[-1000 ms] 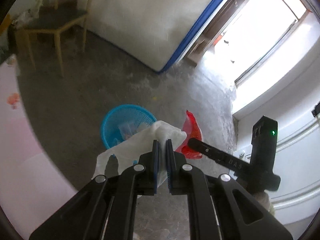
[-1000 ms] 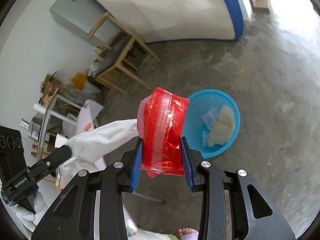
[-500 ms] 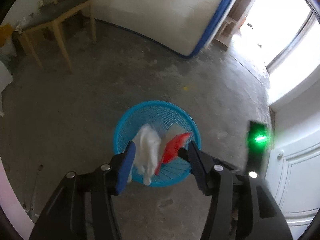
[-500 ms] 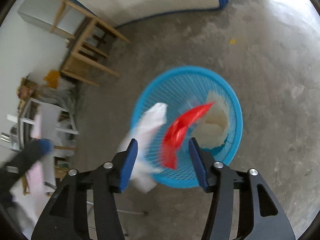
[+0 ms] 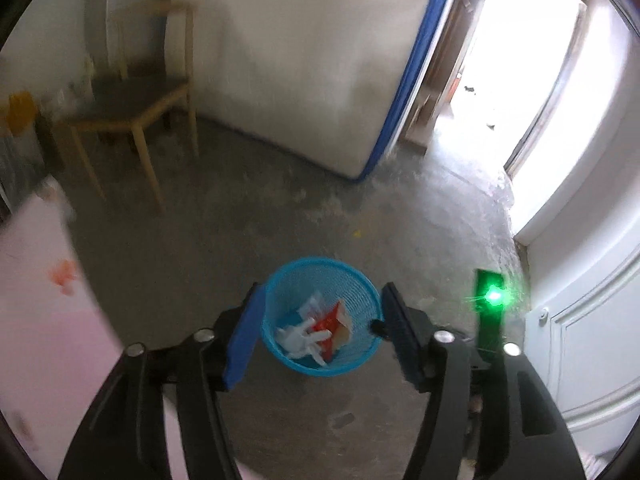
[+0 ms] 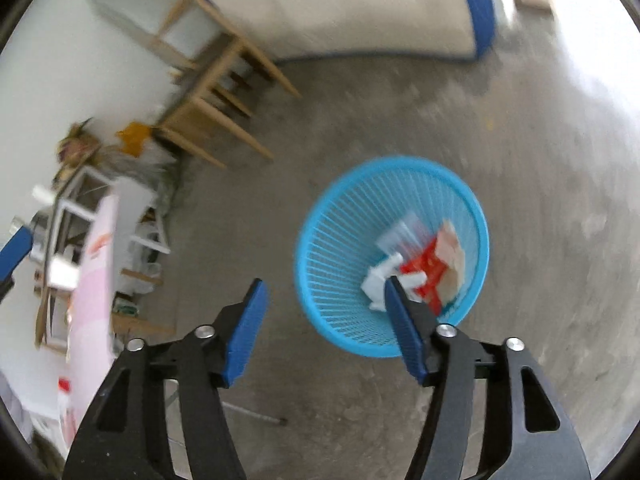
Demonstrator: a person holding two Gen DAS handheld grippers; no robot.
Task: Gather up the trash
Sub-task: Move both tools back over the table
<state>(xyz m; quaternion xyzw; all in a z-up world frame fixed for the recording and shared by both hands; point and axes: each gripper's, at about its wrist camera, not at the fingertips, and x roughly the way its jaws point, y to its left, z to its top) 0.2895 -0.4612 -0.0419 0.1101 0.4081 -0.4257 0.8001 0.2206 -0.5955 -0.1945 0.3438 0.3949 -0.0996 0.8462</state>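
A blue mesh basket [image 5: 352, 280] [image 6: 340, 240] stands on the concrete floor. Inside it lie a crumpled white tissue [image 5: 302, 334] [image 6: 378, 280], a red wrapper [image 5: 330, 322] [image 6: 426, 270] and other pale scraps. My left gripper [image 5: 322, 308] hangs above the basket with its jaws opening and nothing between the pads. My right gripper [image 6: 324, 300] hovers over the basket's left rim, jaws also opening and empty. Part of the right gripper with a green light [image 5: 492, 296] shows at the right of the left wrist view.
A wooden chair [image 5: 136, 108] [image 6: 212, 92] stands at the back left. A white mattress with blue edging [image 5: 304, 60] [image 6: 360, 4] leans behind the basket. A pink-clothed table edge [image 5: 40, 300] [image 6: 94, 280] lies at the left. A bright doorway [image 5: 512, 80] opens at the right.
Both grippers let go: the white tissue and the red wrapper fell from the jaws into the blue basket. Both pairs of jaws spread wider and the views shifted over the basket.
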